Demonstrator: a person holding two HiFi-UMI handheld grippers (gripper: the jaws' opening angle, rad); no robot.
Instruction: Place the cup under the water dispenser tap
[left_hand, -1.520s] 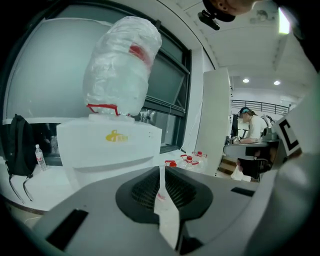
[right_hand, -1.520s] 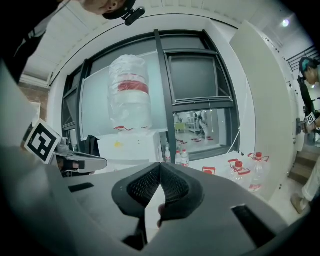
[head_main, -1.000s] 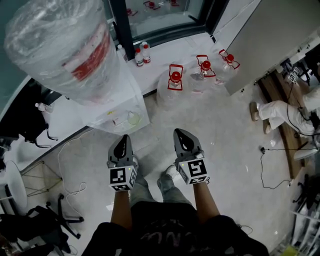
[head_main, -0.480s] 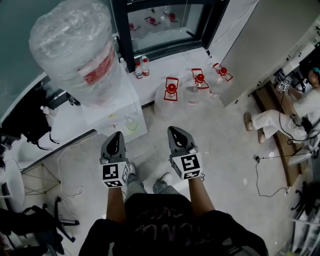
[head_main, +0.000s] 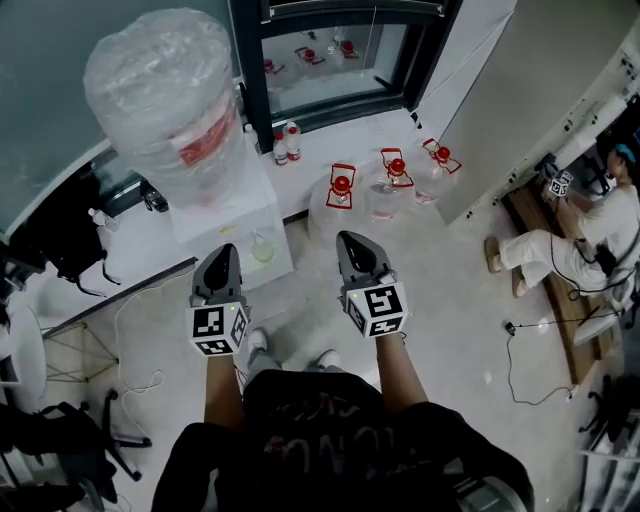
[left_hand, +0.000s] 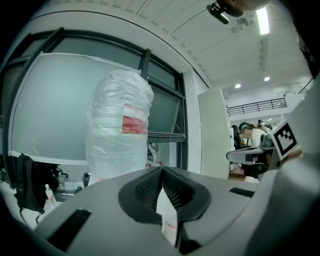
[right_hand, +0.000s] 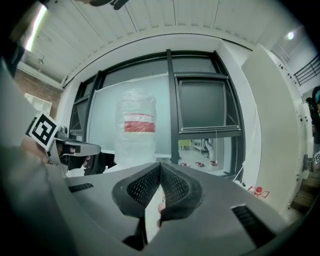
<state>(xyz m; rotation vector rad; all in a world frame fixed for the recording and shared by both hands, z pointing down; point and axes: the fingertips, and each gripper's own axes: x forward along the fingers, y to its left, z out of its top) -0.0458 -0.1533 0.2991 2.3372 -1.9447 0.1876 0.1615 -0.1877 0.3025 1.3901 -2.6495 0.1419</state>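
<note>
Left gripper (head_main: 223, 252) and right gripper (head_main: 346, 240) both clamped shut, empty, in front of the white water dispenser (head_main: 232, 222). The pale translucent cup (head_main: 263, 251) sits on its front ledge. Its plastic-wrapped bottle (head_main: 165, 95) carries a red label (head_main: 203, 138), unreadable. To the dispenser's right, red-capped clear jugs (head_main: 340, 190) stand on the pale floor (head_main: 440, 290).

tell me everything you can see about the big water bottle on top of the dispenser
The water bottle is a large rounded jug wrapped all over in crinkled clear plastic film, so it looks whitish and glossy. A red and white label bands its side. It stands upright on top of the white dispenser, in front of the frosted glass and next to the dark-framed window. Nothing else touches it. Its neck and water level can't be made out through the wrap.
</note>
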